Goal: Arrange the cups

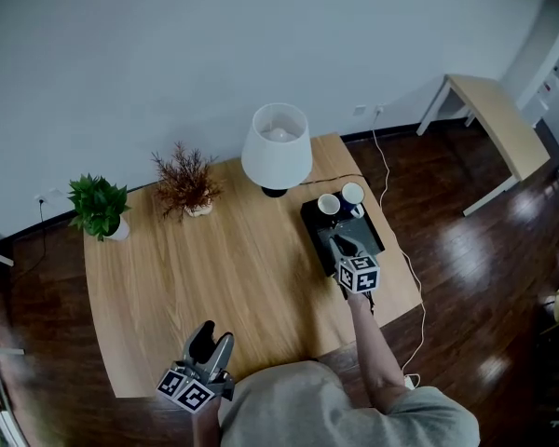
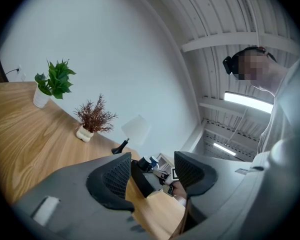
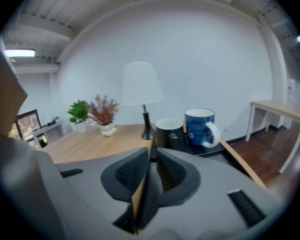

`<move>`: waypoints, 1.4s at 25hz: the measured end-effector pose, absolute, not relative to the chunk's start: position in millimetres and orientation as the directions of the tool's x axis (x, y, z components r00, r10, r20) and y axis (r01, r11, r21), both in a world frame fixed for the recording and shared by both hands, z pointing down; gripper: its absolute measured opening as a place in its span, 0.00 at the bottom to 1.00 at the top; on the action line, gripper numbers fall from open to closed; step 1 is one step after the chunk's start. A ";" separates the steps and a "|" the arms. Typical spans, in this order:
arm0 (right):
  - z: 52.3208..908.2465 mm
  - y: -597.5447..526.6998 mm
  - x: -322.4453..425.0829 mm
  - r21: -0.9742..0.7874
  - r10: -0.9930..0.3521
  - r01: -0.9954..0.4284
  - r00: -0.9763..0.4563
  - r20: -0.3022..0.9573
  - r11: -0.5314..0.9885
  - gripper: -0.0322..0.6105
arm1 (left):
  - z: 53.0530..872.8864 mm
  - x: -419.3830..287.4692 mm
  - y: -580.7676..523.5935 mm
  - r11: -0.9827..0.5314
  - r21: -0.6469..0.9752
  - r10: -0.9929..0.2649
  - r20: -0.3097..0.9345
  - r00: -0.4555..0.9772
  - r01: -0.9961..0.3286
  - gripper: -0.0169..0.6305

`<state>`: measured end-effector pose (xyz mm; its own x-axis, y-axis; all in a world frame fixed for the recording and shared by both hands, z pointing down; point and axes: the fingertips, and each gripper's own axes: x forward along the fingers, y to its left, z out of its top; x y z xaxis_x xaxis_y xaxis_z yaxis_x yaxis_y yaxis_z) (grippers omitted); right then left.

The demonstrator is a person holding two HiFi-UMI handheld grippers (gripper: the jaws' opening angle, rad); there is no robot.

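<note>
Both cups stand on the black tray (image 1: 369,233), which lies at about 3 o'clock on the wooden table (image 1: 224,268), just at 5 o'clock from the white table lamp (image 1: 277,147). The black cup (image 1: 329,204) and the blue mug (image 1: 352,194) sit side by side at the tray's far end; whether they touch cannot be told. The right gripper (image 1: 341,244) hovers over the near half of the tray, at 6 o'clock from the cups and apart from both. Its jaws are pressed almost together with nothing between them. In its own view the black cup (image 3: 169,133) is dead ahead at 12 o'clock and the blue mug (image 3: 199,127) at 1 o'clock, white handle turned to 4 o'clock. The left gripper (image 1: 211,337) rests at the table's 6 o'clock edge, jaws spread and empty, well apart from the tray. This looks like a pause between grips, with no cup in hand. Should either cup need moving, the right gripper must first spread its jaws. It can then go in toward a rim or handle without knocking the neighbour.
</note>
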<state>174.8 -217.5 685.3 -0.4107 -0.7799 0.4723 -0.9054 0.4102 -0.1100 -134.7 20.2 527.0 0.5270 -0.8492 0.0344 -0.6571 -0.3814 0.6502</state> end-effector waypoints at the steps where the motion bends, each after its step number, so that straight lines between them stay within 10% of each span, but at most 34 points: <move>1: 676.0 -202.9 158.9 -0.146 -0.764 -0.880 -0.467 0.445 0.452 0.13 | 526.8 -134.0 19.2 -0.384 0.651 -0.848 0.033 0.529 -0.655 0.43; 15: 598.8 12.4 -86.3 -0.475 -0.191 -0.231 -0.973 0.132 0.849 0.12 | 526.9 -134.5 15.7 -0.395 0.660 -0.844 0.012 0.536 -0.639 0.43; 35: 563.7 -8.9 -66.9 -0.470 -0.253 -0.244 -0.966 0.044 0.848 0.12 | 527.3 -147.5 21.8 -0.371 0.674 -0.863 0.003 0.504 -0.639 0.43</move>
